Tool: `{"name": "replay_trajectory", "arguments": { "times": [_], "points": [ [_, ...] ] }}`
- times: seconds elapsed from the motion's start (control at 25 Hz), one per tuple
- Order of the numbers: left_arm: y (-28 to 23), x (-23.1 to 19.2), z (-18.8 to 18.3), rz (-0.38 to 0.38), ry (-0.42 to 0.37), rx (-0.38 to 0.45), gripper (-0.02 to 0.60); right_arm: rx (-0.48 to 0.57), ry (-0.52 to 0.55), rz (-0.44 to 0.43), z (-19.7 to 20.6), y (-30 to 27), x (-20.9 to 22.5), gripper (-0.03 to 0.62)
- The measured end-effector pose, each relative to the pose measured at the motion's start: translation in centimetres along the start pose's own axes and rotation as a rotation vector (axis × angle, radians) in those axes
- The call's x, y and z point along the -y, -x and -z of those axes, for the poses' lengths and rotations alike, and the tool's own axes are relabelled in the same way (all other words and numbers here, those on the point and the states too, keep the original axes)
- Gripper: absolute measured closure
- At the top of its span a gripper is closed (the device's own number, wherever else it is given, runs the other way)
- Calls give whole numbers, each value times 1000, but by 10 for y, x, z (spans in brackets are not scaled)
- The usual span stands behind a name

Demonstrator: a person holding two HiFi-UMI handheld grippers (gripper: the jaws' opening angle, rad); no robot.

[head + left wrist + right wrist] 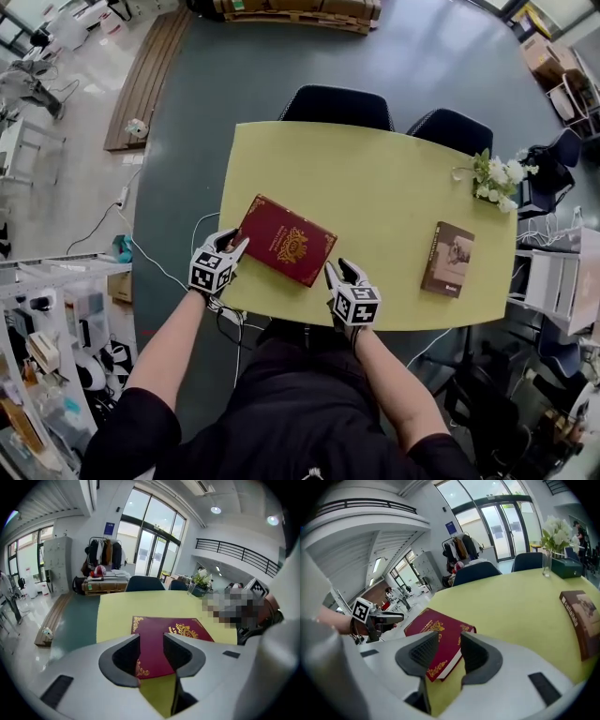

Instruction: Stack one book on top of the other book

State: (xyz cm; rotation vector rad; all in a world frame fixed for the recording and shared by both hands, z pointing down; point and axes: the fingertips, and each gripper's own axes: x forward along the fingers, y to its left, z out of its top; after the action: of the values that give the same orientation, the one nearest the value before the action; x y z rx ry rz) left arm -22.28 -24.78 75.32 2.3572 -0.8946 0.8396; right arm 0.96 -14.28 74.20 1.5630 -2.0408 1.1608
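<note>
– Red hard-cover book with gold patterns [286, 241], where is it?
– It lies flat on the pale yellow table [375, 169], close to my edge and turned a bit crooked. The small brown book with a picture on its cover [448, 260] lies flat too, well apart from it, over on the right side.
– Which one goes on top?
– I can't know yet. I think I go for the red book first, because both my grippers are at it.
– Are you holding it?
– No. The left gripper [151, 641] has its jaws apart and pinches nothing. It sits just beside the book's left corner and points along the cover. The right gripper [449, 639] has its jaws apart too and grips nothing. It sits by the corner nearest me, at the table edge.
– Why two grippers for one book?
– The book is wide and flat. I guess that with only one end held it might tip, and a gripper at each end keeps it level.
– Why are the jaws wide?
– So the cover's edge can slide in between them before I squeeze.
– What's the hard part?
– Getting a jaw under the book. It lies right on the table.
</note>
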Motion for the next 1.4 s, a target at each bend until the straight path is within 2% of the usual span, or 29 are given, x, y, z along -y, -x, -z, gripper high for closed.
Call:
{"name": "replay_trajectory", "arguments": {
  "times": [0.16,0.44,0.56,0.72,1.04,1.12,1.2,1.4],
  "points": [
    [-19,-17,20,41,46,-67,404,-54,-74,-11,27,-23,6,426],
    [-44,-26,45,95,86,-167,380,-114,-184,-11,57,-49,13,400],
    [-46,-27,45,114,130,-161,374,-119,-209,-24,62,-56,11,400],
    [-44,-32,44,113,149,-150,374,-116,-230,-41,63,-61,4,401],
    [-48,-28,45,140,196,-162,379,-124,-212,-23,63,-63,-3,403],
    [-47,-24,45,137,200,-161,407,-126,-215,-6,63,-62,-1,415],
    [-44,-19,48,138,199,-159,409,-120,-233,10,63,-59,5,442],
    [-36,-2,41,134,174,-112,413,-95,-233,13,59,-47,14,445]
  ]
}}
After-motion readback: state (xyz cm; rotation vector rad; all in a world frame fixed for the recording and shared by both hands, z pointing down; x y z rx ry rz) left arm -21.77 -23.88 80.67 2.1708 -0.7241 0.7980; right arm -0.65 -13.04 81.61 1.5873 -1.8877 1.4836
